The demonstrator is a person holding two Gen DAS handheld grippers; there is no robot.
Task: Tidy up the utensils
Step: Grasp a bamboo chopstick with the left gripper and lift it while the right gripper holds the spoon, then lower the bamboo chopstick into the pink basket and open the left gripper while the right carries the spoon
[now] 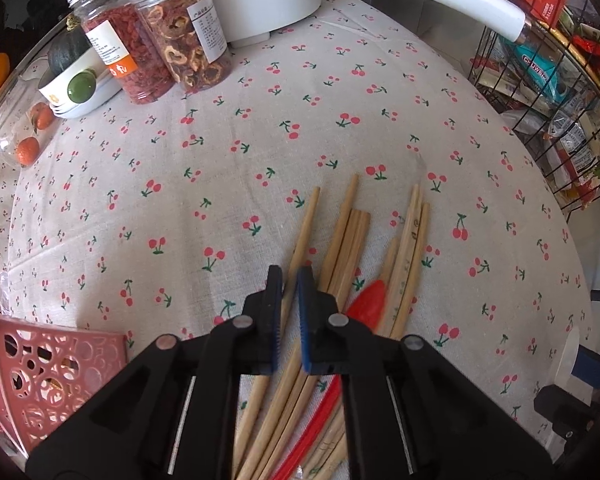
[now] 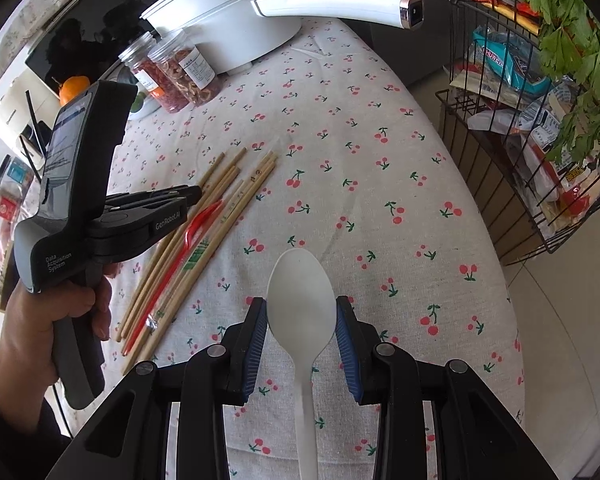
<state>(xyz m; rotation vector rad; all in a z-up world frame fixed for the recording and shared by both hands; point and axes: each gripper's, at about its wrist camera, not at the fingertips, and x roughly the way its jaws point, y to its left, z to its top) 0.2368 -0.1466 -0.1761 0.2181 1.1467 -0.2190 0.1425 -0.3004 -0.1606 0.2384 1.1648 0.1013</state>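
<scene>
1. Right gripper: the blue ribbed pads clamp the bowl of a white plastic spoon from both sides. The bowl points away from the tool; the handle runs back between the fingers and is cut off at the lower frame edge.
2. Left gripper: jaws nearly closed, with one wooden chopstick running through the narrow gap. Whether the pads press on it cannot be told from the left wrist view. In the right wrist view this tool reads "GenRobot.AI" on the arm and "Data Acquisition System" on the grip; a hand holds the grip.
3. Under and just ahead of the left gripper: a loose bundle of wooden chopsticks on the cherry-print tablecloth. A red plastic utensil lies among them, its type unclear. Small marks on two sticks are unreadable, and the near ends are hidden by the tool body.
4. Beside the left gripper, at its left: a pink perforated basket, cut off by the frame edge.
5. Far left of the left gripper: two clear jars of dried red contents; label text is too small to read.
6. Far ahead: a white electric pot with a long handle.
7. Far right: a black wire rack of snack packets; one blue packet reads partly "CHUWE".
</scene>
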